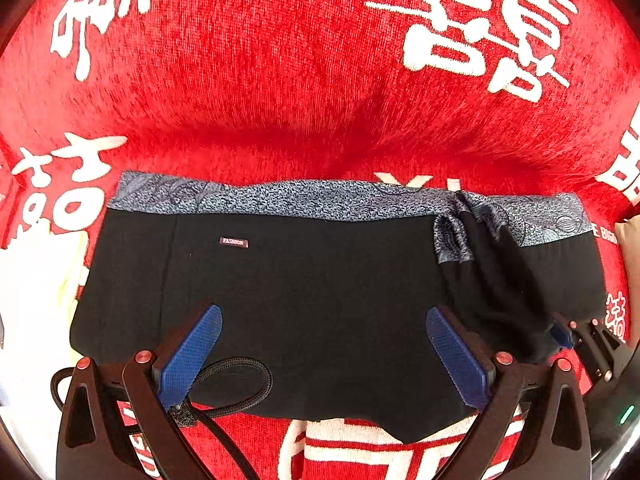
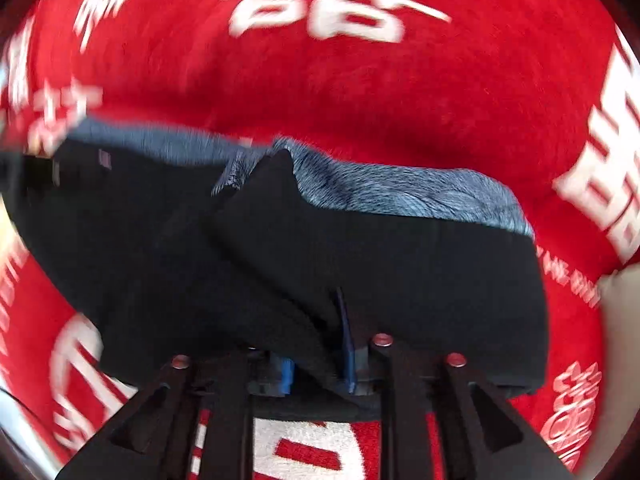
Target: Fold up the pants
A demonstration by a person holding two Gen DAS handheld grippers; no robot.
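Observation:
Black pants (image 1: pixel 304 304) with a blue-grey patterned band along the far edge lie folded on a red cloth with white characters (image 1: pixel 256 80). My left gripper (image 1: pixel 324 340) is open above the pants' near middle, its blue pads empty. My right gripper (image 2: pixel 320 344) is shut on a fold of the black pants (image 2: pixel 280 248) and lifts it up; this raised fold shows at the right in the left wrist view (image 1: pixel 492 280). The right gripper also shows there at the far right (image 1: pixel 576 336). The right wrist view is blurred.
A black braided cord (image 1: pixel 240 384) loops by my left finger over the pants. A white and pale yellow cloth (image 1: pixel 36 292) lies at the left. A beige object (image 2: pixel 620 312) sits at the right edge of the red cloth.

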